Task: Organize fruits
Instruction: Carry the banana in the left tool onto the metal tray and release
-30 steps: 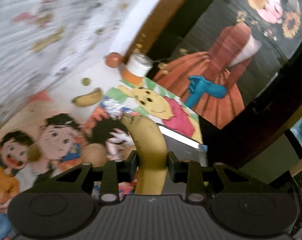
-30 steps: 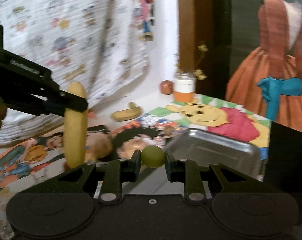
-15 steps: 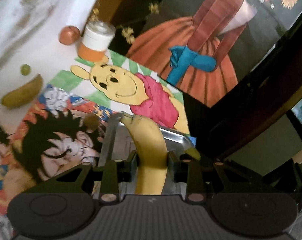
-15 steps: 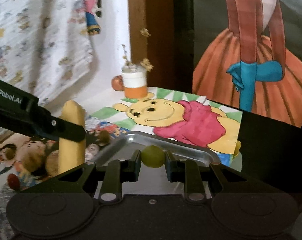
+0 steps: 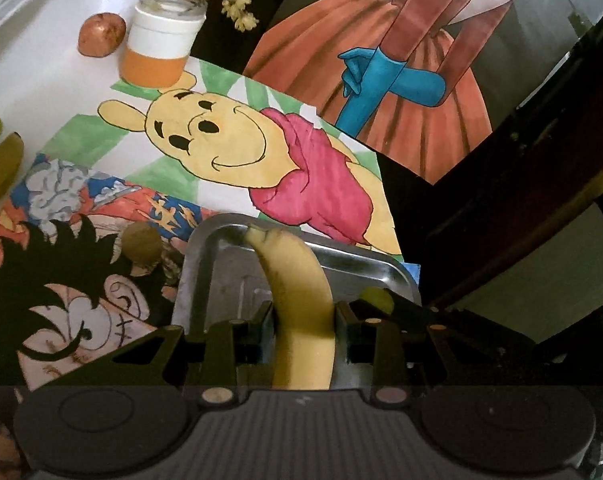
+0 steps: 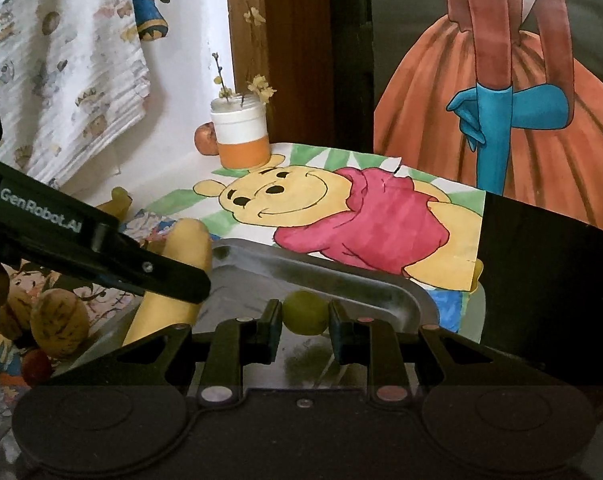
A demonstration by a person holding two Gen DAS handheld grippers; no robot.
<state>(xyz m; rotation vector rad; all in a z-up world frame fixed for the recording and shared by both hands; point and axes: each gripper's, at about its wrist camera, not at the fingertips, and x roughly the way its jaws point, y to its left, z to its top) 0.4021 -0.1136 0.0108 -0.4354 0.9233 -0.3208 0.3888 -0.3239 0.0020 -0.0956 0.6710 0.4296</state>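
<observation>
Over shiny metal tray (image 5: pixel 205 248) — curved smooth banana (image 5: pixel 301 292), round grape (image 6: pixel 304 312).

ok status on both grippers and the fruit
left gripper shut on banana. right gripper shut on grape. both over metal tray, nothing in the way.

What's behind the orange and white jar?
Behind the orange and white jar, a reddish-brown round fruit peeks out at its left, against the white wall. The jar covers part of that fruit, so I can't see all of it.
</observation>
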